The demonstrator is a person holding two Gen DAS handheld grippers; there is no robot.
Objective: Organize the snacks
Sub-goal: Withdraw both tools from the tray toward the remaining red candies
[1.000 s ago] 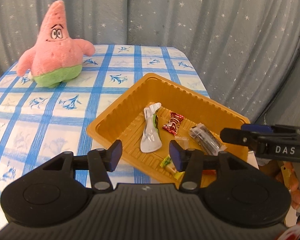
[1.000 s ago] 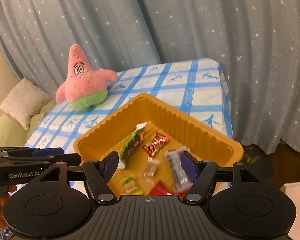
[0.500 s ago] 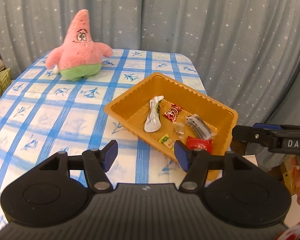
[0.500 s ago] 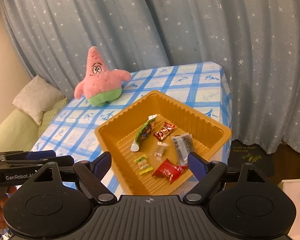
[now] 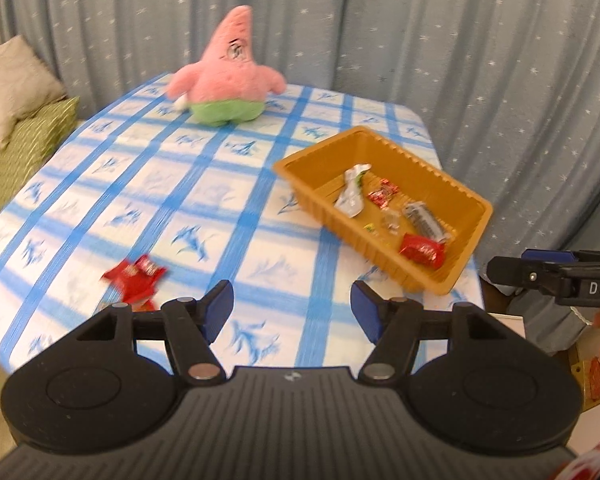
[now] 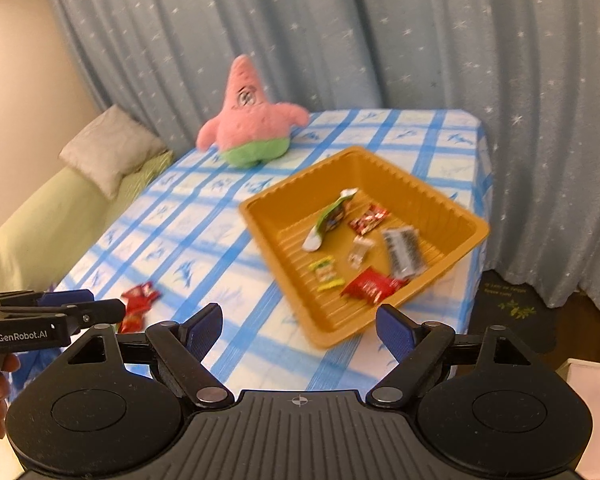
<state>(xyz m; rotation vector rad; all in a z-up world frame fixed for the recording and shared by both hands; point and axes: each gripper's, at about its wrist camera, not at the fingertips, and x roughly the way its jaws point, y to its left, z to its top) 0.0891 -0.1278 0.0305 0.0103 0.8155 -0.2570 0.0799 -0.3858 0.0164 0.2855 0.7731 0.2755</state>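
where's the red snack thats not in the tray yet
The loose red snack packet lies on the checked tablecloth, left of the orange tray, near the table's front edge beside the left gripper.

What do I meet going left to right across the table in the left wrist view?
Red snack packets loose on the tablecloth → pink starfish plush at the far side → orange tray holding snacks → the right claw at the picture's edge.

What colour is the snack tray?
Orange-brown, ribbed tray; clearest in the right wrist view.
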